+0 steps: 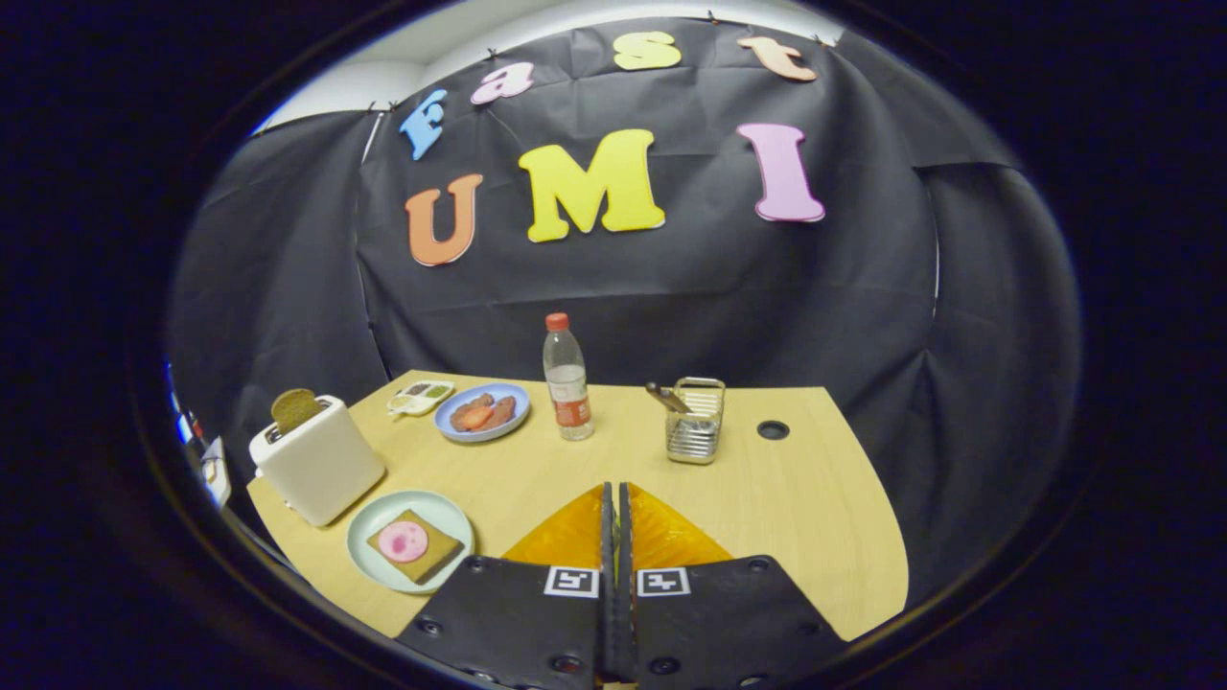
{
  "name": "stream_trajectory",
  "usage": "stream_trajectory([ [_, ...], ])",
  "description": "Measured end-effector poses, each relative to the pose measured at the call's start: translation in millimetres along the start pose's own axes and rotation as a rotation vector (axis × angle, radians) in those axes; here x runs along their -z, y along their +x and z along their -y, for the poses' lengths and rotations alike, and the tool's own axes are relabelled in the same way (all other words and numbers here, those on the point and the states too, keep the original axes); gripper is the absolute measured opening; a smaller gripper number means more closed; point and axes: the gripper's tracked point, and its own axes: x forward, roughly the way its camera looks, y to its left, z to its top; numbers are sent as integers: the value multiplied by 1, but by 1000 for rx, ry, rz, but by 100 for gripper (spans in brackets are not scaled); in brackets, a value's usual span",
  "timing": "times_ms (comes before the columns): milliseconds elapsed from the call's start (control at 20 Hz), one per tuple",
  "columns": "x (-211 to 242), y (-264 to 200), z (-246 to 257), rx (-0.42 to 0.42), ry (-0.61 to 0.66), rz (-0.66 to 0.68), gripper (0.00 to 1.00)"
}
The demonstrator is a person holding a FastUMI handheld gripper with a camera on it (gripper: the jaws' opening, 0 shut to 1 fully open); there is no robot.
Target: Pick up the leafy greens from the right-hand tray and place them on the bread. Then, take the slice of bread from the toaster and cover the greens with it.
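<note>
The gripper (614,498) was closed, its two fingers pressed together with only a thin seam between them, and nothing was held; the fingers hung above the bare wooden table (815,517) without touching any item. To the left of the fingers lay a pale green plate (369,556) bearing a slice of bread (431,556) topped with a round pink slice of meat (403,541). Just beyond that plate stood a white toaster (316,465), from whose slot the upper part of a second bread slice (294,409) protruded; the rest of the slice was hidden inside. Farther back, a small white tray (422,397) held green and dark items too small to identify with certainty; the leafy greens (437,391) appeared as a green patch in it. Beside it sat a blue plate (482,412) with reddish-brown food, indistinct in kind. A clear water bottle with a red cap (567,379) stood beyond the fingers, and to its right a wire utensil holder (695,426) contained a handle, its lower end concealed. A dark round hole (773,429) marked the table near the holder.
</note>
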Motion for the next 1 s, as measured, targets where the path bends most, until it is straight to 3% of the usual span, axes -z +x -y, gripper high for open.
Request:
stream_trajectory([
  [200, -24, -3, -61, -41, -53, 6, 0],
  [450, -39, 2, -180, -147, -107, 15, 0],
  [750, -26, 24, -313, -260, -82, 0, 0],
  [1000, 22, 45, -342, -263, 5, -67, 0],
])
